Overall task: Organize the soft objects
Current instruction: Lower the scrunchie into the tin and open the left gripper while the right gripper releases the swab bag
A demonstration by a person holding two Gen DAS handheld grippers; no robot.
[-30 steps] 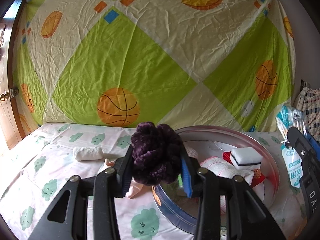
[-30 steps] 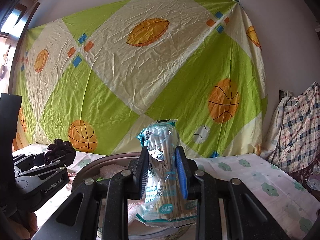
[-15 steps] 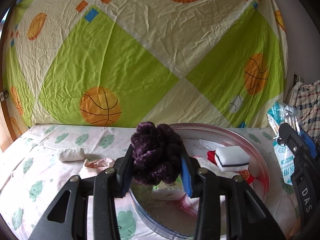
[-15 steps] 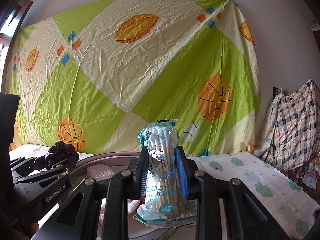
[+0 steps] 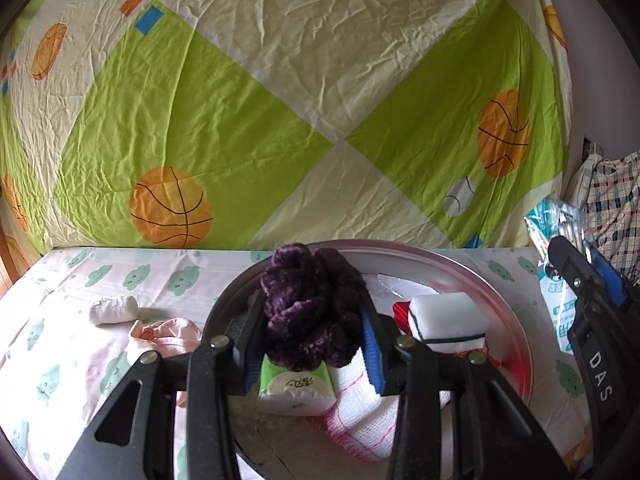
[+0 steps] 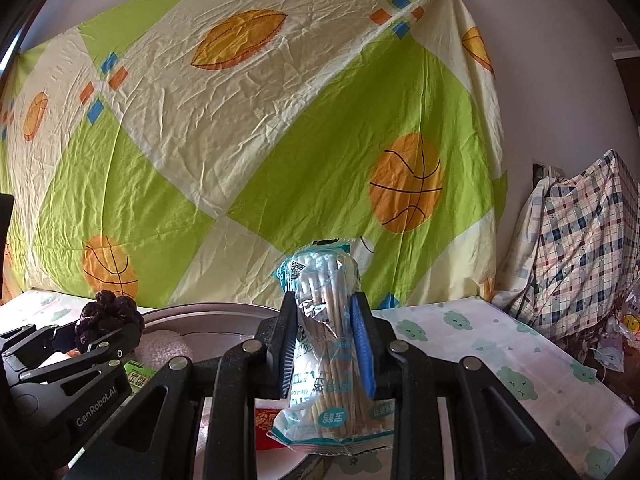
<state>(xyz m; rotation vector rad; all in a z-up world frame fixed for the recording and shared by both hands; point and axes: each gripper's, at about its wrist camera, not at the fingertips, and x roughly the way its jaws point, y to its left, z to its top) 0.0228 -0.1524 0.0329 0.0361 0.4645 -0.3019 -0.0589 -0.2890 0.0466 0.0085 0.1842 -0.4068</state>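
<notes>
My left gripper point(image 5: 312, 320) is shut on a dark purple fluffy scrunchie point(image 5: 310, 304) and holds it over the round metal tray point(image 5: 480, 276). In the tray lie a green tissue pack point(image 5: 294, 384), a white cloth with red stitching point(image 5: 360, 404), a white sponge point(image 5: 448, 320) and a red item. My right gripper point(image 6: 325, 340) is shut on a bag of cotton swabs point(image 6: 326, 344), upright, over the tray's right side point(image 6: 224, 312). The left gripper point(image 6: 64, 364) with the scrunchie point(image 6: 108, 316) shows at left in the right wrist view.
A white rolled cloth point(image 5: 114, 310) and a pink cloth point(image 5: 168, 330) lie on the cloud-print sheet point(image 5: 80, 360) left of the tray. A basketball-print sheet point(image 5: 280, 100) hangs behind. Plaid fabric point(image 6: 580, 248) is piled at right.
My left gripper has moved right with the scrunchie, from the tray's left edge to over the tray. The right gripper keeps its hold on the swab bag and has shifted slightly.
</notes>
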